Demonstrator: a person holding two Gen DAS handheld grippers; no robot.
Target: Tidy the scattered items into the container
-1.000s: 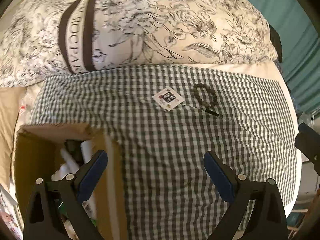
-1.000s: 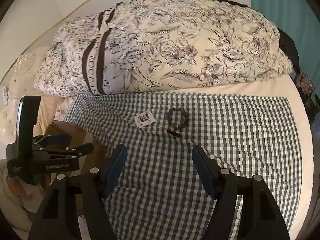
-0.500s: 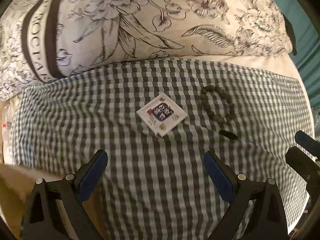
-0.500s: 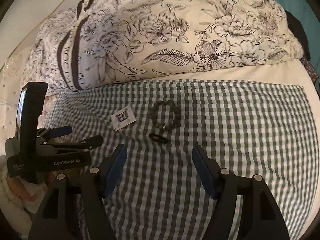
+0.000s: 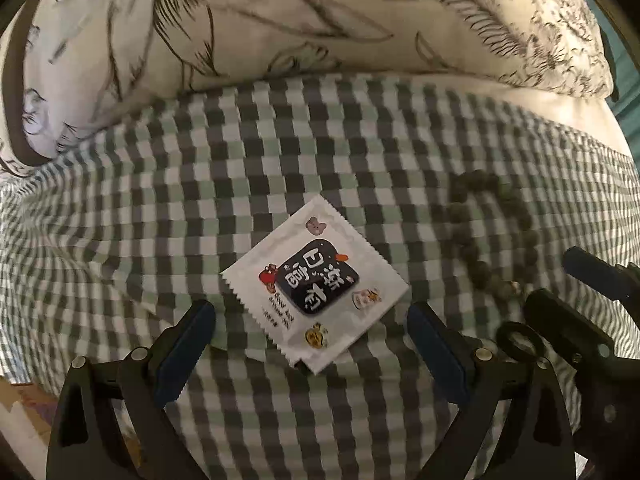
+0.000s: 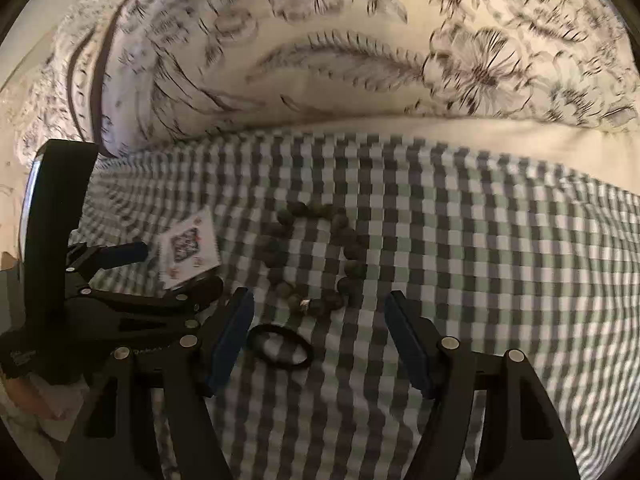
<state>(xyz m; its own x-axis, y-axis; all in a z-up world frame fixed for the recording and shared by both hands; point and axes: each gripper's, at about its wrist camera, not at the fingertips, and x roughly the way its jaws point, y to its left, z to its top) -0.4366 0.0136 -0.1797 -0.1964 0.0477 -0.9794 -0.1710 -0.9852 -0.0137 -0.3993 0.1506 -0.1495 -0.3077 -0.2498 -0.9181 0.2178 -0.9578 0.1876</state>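
Looking down my left wrist view, I see the left gripper with its jaws wide apart and nothing gripped. A white packet lies flat on the checked cloth between the blue pads, touching neither that I can tell. The bead bracelet lies to the packet's right, near it but apart, and a black hair tie sits just below the beads. At the right edge I see the right gripper beside the beads. A floral pillow lies beyond the cloth. No container shows. Turning to my right wrist view, I find the right gripper also spread open and empty. The bracelet rests just ahead of its jaws, and the hair tie lies on the cloth close beside the left-hand pad. The left gripper stands at the left with the packet between its fingers. The pillow fills the top.
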